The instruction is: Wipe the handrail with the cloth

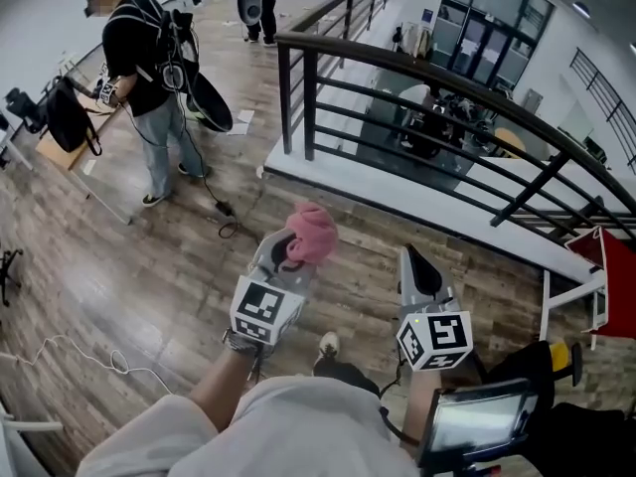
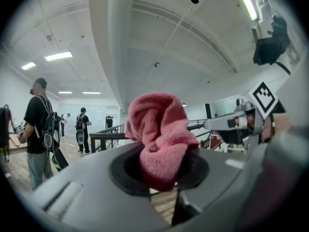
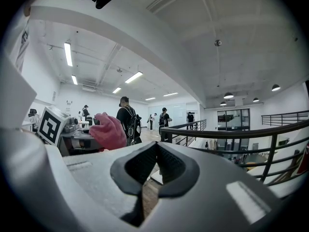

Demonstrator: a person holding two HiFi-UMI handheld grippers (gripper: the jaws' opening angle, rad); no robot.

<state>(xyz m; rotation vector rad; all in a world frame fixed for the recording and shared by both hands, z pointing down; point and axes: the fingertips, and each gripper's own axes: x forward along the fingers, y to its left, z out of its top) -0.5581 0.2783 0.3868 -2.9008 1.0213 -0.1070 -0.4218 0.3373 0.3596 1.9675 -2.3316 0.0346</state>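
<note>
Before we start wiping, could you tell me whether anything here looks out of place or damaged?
Nothing looks damaged. The pink cloth is bunched in the left gripper, and the handrail looks intact. Only loose cables trail over the wooden floor: a black one and a white one.
</note>
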